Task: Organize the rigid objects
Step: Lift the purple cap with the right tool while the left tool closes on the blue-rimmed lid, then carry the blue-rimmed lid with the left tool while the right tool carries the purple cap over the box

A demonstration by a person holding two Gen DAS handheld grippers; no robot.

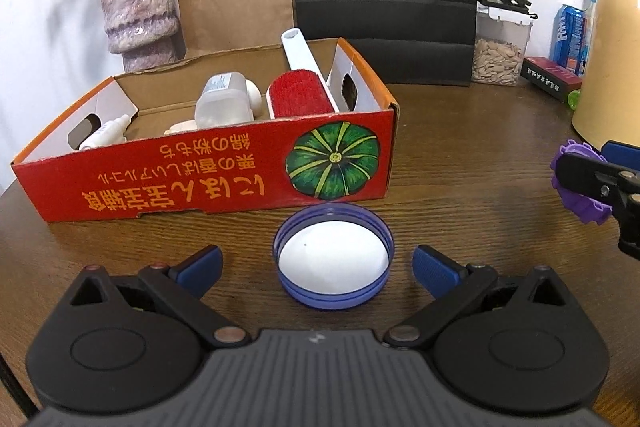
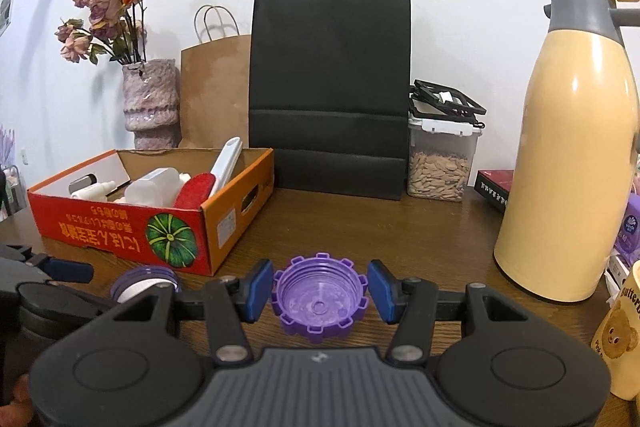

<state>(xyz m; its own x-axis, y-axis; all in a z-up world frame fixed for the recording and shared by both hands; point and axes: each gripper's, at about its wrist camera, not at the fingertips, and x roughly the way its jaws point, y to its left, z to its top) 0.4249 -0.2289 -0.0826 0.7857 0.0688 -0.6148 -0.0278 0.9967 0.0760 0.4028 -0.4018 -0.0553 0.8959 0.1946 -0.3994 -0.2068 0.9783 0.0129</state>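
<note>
With both tools spread wide, my right tool [image 2: 320, 291] straddles the stiff, light purple cap [image 2: 319, 297]; its notched rim should grip well, left tool [image 1: 318, 269] brackets the blue lid [image 1: 333, 255].

Blue lid [image 1: 333, 255] upturned, white liner showing, lower centre; purple notched cap [image 2: 319, 297] upturned, lower centre; both on bench.
</note>
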